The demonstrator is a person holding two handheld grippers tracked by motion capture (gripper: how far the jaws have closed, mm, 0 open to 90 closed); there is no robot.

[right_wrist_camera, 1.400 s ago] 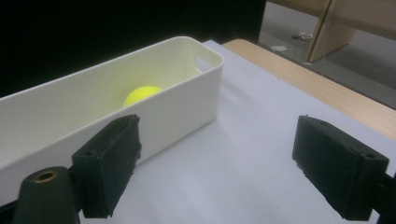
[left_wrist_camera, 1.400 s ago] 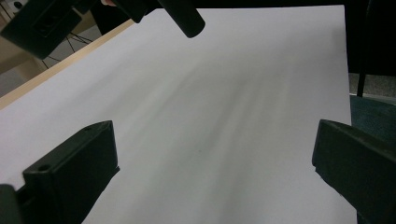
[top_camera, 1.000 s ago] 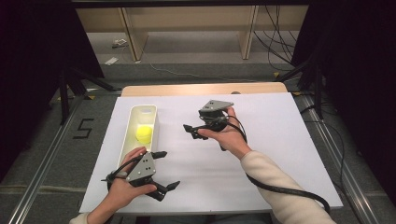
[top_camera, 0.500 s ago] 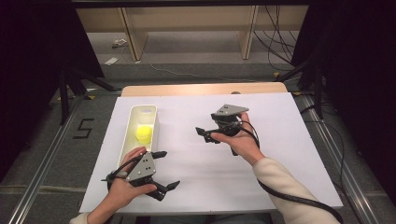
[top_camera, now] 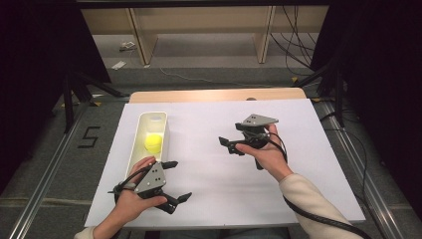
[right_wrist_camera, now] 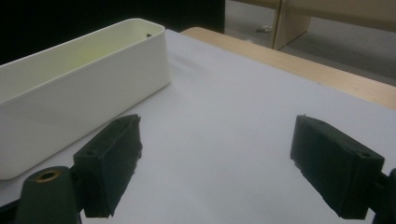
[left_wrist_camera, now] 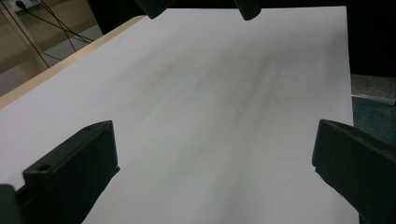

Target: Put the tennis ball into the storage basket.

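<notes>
One yellow ball (top_camera: 153, 143) lies inside the long white bin (top_camera: 164, 130) on the left of the white-covered table (top_camera: 298, 129). Just below the bin's near end, the left gripper (top_camera: 171, 181) hovers with jaws spread wide, holding nothing. Well apart at mid-table, the right gripper (top_camera: 228, 145) points toward the bin, jaws likewise parted and empty.

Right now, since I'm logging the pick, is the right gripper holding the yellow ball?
No. The ball lies in the white bin, and the right gripper is open, empty.
</notes>
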